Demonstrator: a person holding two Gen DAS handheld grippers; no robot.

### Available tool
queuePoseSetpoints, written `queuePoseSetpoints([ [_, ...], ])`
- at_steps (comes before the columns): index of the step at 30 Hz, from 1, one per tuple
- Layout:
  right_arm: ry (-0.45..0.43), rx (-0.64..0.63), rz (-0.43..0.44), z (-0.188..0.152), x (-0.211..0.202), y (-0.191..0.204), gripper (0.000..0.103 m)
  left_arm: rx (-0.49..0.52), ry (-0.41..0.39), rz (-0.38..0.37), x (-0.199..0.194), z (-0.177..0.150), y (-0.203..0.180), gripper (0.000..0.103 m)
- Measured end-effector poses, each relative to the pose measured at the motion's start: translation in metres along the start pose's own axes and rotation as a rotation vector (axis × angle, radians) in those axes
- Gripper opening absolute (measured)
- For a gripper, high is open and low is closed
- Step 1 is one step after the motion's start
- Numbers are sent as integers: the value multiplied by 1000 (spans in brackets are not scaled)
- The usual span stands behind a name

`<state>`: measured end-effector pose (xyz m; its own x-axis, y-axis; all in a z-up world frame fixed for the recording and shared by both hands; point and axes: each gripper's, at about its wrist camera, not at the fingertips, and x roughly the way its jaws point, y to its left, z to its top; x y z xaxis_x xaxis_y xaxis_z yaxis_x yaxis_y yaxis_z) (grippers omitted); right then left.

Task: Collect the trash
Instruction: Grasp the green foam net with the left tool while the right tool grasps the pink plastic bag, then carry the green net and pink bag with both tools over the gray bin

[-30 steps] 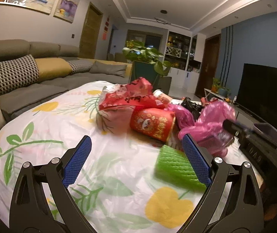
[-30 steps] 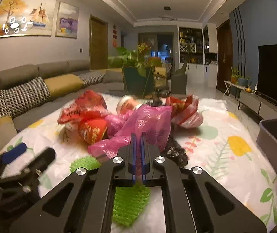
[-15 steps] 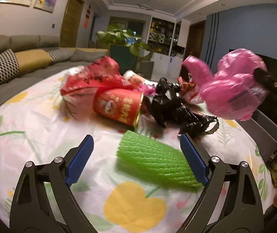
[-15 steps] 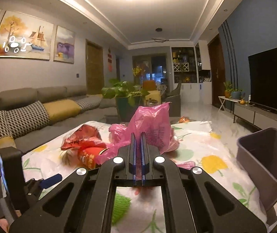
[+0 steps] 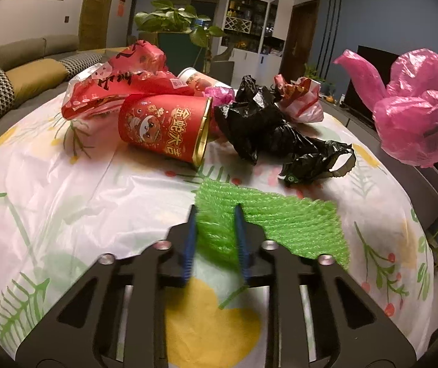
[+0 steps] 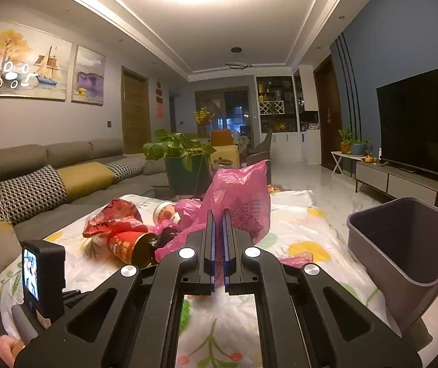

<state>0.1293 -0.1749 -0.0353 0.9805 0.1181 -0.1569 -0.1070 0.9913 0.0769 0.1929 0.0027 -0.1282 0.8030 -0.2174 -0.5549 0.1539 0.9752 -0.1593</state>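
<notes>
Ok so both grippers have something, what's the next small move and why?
Probably carry the pink bag to the right, over the grey bin, and let go there. The right gripper is shut on the bag and holds it clear of the table, and the bin stands open beside the table's right edge. The left gripper has its fingers around the green foam net, which can go next.

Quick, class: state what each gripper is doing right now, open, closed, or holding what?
Left gripper: closed on the green foam net, on the table.
Right gripper: shut on the pink plastic bag, held up off the table.
</notes>
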Motion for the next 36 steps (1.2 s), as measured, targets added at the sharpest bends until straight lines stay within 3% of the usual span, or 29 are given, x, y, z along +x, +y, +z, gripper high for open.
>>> queuePoseSetpoints([
  [4, 4, 3, -17, -1, -5, -5, 5, -8, -22, 10, -7, 1, 1, 10],
  [10, -4, 13, -42, 0, -16, -15, 5, -78, -90, -5, -34, 13, 12, 9],
  [18, -22, 34, -63, 2, -29, -24, 5, -85, -179, -17, -68, 32, 6, 9],
  [27, -56, 29, -126, 13, -46, -47, 5, -7, -247, -75, -83, 62, -52, 9],
  [36, -97, 19, -287, 24, -59, -100, 5, 79, -302, -204, -69, 93, -140, 9],
])
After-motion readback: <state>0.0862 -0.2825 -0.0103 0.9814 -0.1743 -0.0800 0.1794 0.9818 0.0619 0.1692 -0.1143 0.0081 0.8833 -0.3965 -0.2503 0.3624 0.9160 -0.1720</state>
